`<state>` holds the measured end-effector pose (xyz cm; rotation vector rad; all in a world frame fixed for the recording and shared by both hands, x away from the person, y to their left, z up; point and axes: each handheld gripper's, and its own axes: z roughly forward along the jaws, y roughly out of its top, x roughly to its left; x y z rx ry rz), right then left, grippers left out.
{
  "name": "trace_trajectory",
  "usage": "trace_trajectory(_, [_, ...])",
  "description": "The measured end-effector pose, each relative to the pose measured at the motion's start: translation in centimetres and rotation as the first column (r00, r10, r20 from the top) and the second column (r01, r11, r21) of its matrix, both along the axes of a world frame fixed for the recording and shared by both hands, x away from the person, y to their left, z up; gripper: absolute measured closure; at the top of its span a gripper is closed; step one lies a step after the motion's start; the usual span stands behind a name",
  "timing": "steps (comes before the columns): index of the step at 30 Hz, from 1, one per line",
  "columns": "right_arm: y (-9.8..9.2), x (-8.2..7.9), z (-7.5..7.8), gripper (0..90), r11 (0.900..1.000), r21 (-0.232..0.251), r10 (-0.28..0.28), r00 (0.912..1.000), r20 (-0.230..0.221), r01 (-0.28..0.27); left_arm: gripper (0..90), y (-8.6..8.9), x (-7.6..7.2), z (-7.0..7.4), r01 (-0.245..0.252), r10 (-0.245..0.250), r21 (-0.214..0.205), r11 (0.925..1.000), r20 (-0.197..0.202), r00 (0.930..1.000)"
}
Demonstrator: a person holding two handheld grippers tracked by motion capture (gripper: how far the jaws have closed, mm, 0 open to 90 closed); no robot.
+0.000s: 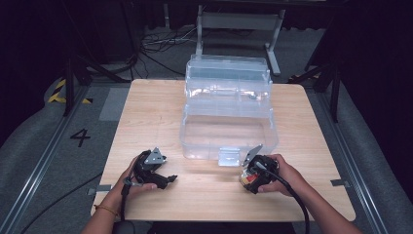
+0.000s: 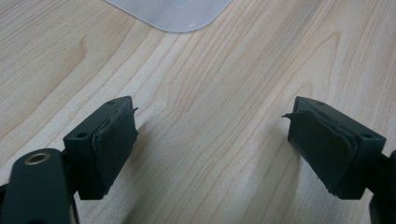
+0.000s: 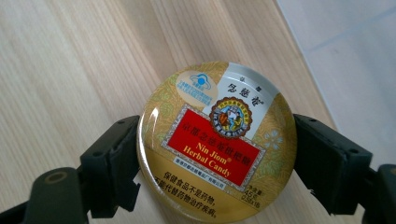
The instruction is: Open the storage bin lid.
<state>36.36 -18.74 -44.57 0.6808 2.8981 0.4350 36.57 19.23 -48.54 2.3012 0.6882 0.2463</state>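
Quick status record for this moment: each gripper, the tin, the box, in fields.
left gripper: open, nothing between the jaws, over bare table
right gripper: shut on the tin, one jaw on each side of its rim
tin: round, gold with red label reading Nin Jiom Herbal Candy, lid facing the right gripper view's camera
box: clear plastic, lid open and leaning back, looks empty, latch toward the person
tin vs box: tin outside the box, in front of its near right corner

Pale wood table (image 1: 160,105) on grey floor (image 1: 34,141) (painted "4" (image 1: 80,137)); dark surroundings, perhaps curtains.
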Motion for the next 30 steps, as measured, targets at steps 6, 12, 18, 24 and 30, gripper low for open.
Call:
trace_trajectory(6, [-1.5,-0.2,0.8,20.5,0.9996,0.029,-0.006,0.9998,0.021,0.006,16.0,0.0,0.0,0.0,0.005,-0.005,-0.001,1.0,0.0,1.0])
trace_trajectory(12, [-2.7,-0.2,1.3,20.5,0.9995,0.031,0.009,0.9998,0.017,-0.009,16.0,0.0,0.1,0.0,0.007,-0.007,-0.001,1.0,0.0,1.0])
trace_trajectory(18, [-3.7,-0.1,1.6,20.5,0.9995,0.032,0.006,0.9996,0.027,-0.007,16.2,0.1,0.1,0.0,0.007,-0.007,-0.001,1.0,-0.001,1.0])
trace_trajectory(24, [-4.6,0.0,2.2,20.5,0.9986,0.051,-0.017,0.9995,0.028,0.016,16.2,0.1,0.1,0.0,0.006,-0.006,-0.004,1.0,-0.002,1.0])
trace_trajectory(30, [-5.2,-0.2,3.0,20.5,0.9979,0.061,-0.026,0.9988,0.043,0.023,16.2,0.1,0.1,0.0,0.006,-0.006,-0.004,1.0,-0.002,1.0])
